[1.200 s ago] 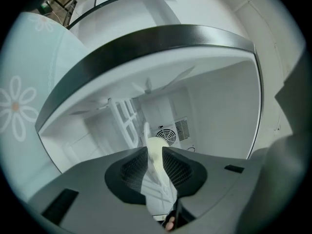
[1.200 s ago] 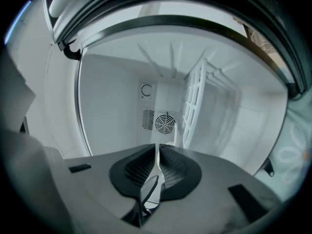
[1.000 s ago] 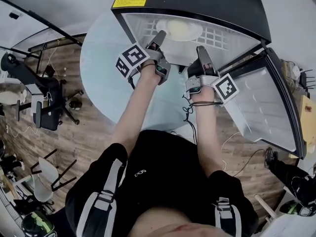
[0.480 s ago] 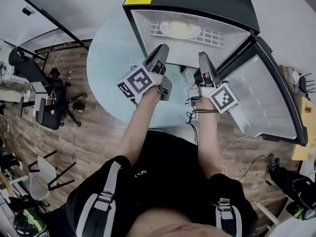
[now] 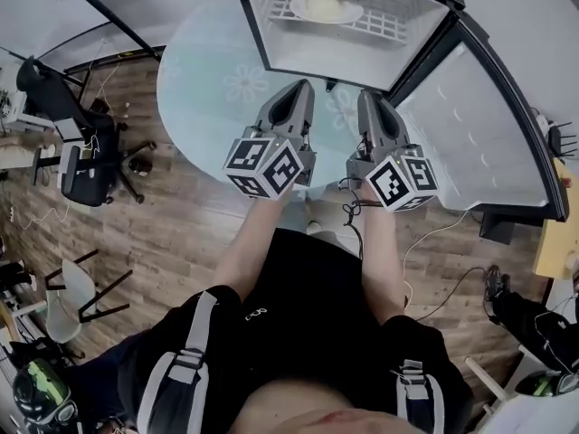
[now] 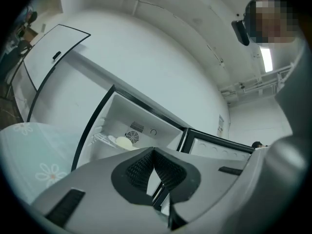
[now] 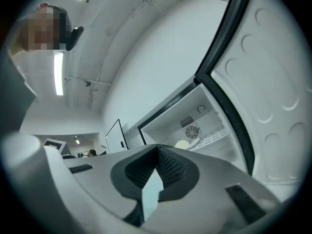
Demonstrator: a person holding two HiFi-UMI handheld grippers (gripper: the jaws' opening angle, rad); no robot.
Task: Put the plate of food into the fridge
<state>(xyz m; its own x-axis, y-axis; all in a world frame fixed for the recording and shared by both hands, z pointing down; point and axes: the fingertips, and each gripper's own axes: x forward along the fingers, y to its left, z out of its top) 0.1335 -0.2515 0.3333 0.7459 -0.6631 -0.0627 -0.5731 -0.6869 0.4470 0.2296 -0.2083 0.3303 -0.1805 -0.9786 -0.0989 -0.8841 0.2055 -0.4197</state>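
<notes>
The left gripper has its fingers pressed together with nothing between them. The right gripper is closed and empty too. Straight ahead of both sets of fingertips, well apart from them, the plate of food sits on the wire shelf inside the fridge. The fridge door stands open to the right of the right fingers. A pale flowered table lies below the fingers. Small print on the fridge's upper edge is too small to read.
</notes>
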